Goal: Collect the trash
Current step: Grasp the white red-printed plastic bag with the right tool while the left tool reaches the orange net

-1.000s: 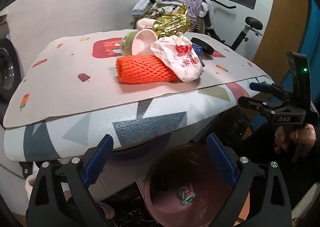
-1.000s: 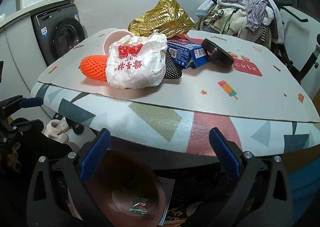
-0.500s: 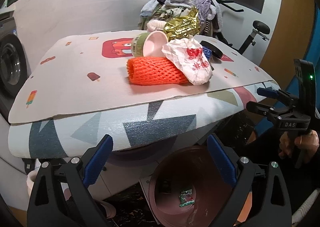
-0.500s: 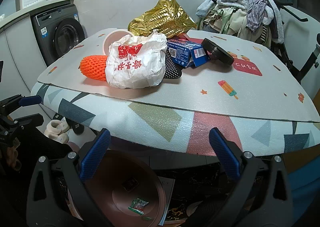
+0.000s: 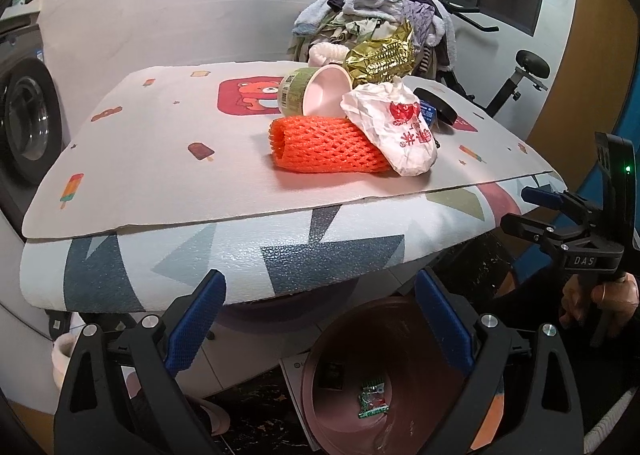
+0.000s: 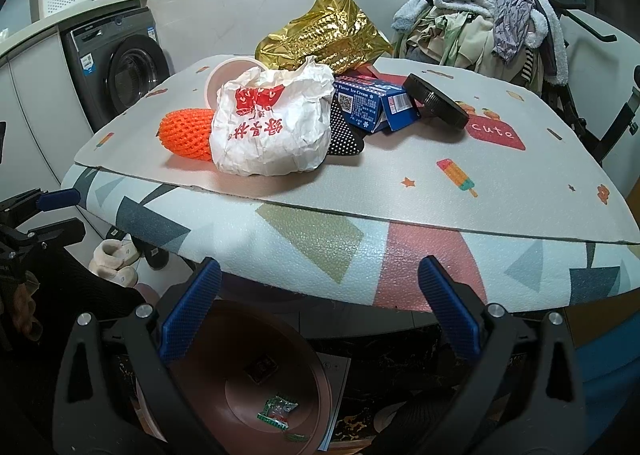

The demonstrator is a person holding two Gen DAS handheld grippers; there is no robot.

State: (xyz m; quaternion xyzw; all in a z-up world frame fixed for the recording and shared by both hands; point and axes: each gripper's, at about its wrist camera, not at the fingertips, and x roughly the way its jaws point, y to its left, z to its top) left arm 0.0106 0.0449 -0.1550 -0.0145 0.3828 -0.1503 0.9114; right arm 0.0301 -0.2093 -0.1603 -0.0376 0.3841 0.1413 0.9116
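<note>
Left wrist view: left gripper [image 5: 318, 321] and right gripper [image 6: 320, 305] both spread wide, empty | step: between picks, one wrapper [image 5: 373, 400] in pink bin [image 5: 404, 307] | next: reach orange foam net [image 5: 324, 145] on table [image 5: 160, 159].

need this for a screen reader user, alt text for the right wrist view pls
A pile of trash sits on a patterned table: a crumpled white bag, orange foam net, gold foil bag, blue box and black lid. Below, the open right gripper frames a brown bin holding a green wrapper.
</note>
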